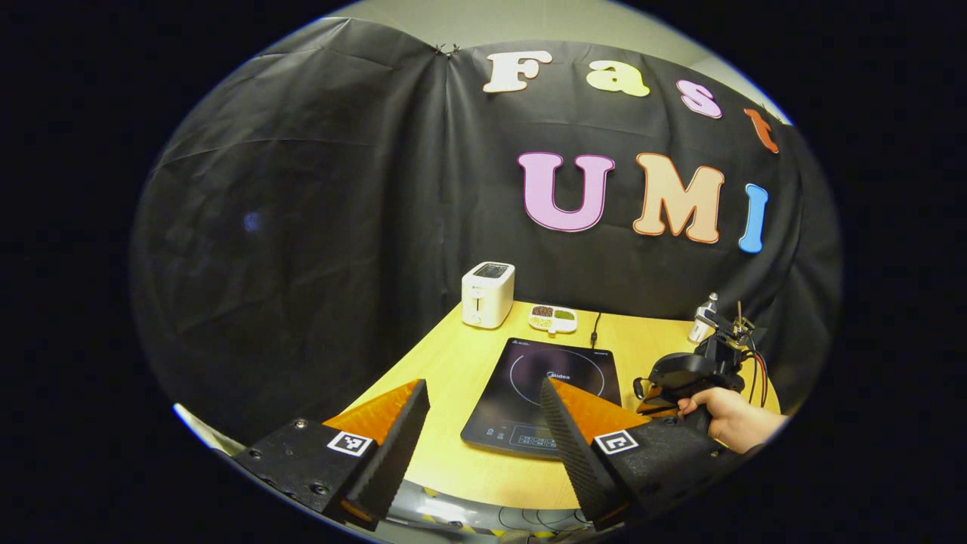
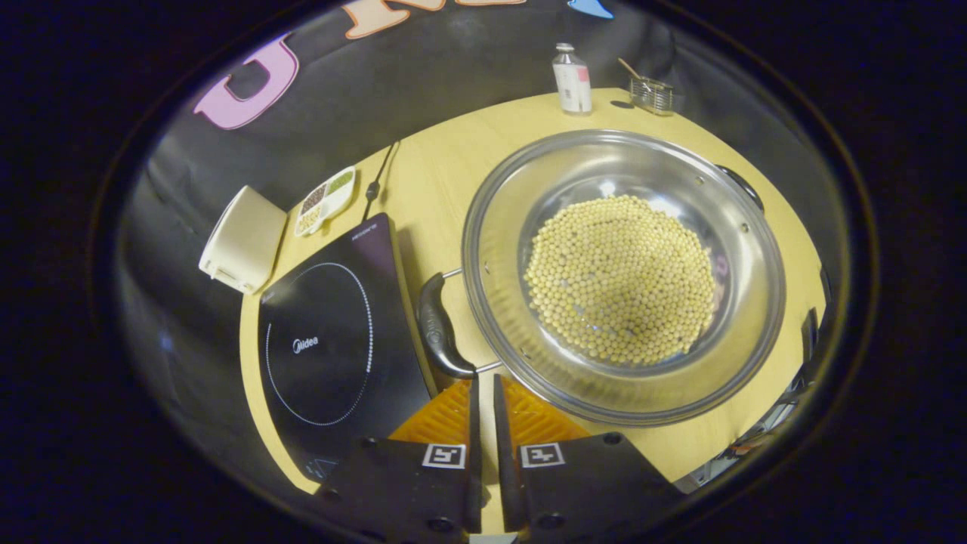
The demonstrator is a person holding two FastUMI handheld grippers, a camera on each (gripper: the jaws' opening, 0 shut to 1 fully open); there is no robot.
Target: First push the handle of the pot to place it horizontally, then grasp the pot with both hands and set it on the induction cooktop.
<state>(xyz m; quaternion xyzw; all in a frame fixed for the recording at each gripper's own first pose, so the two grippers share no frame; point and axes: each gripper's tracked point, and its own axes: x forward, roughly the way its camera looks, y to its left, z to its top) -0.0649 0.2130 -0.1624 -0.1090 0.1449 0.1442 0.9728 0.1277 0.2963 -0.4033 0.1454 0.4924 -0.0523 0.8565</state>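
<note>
The right gripper [image 2: 483, 393] has its jaws nearly closed, a thin slit between them and nothing held; their tips sit just beside the near end of the black curved side handle [image 2: 440, 326] of the wide stainless-steel pot [image 2: 624, 272]. The left gripper [image 1: 483, 423] has its jaws wide apart and empty, hovering over the near edge of the surface, aimed at the black glass induction cooktop [image 1: 548, 393].

The pot stands on the round yellow wooden surface [image 2: 446, 174] just right of the cooktop, its handle close to the cooktop's edge.

Risks, as I judge them: the pot is loaded with small pale round beans [image 2: 619, 281], so an off-centre shove on the handle could turn or slide the whole pot and rattle beans about; the narrow jaw tips may slip off the rounded handle; a lopsided two-handed lift could tip the load.

Count: two grippers, one pot with two handles, the far handle [image 2: 740, 185] barely showing, one cooktop, one white toaster [image 1: 488, 294], one small divided dish [image 1: 553, 318], one white bottle [image 2: 572, 78], one small wire holder [image 2: 651, 94]. The beans are too many to count.
</note>
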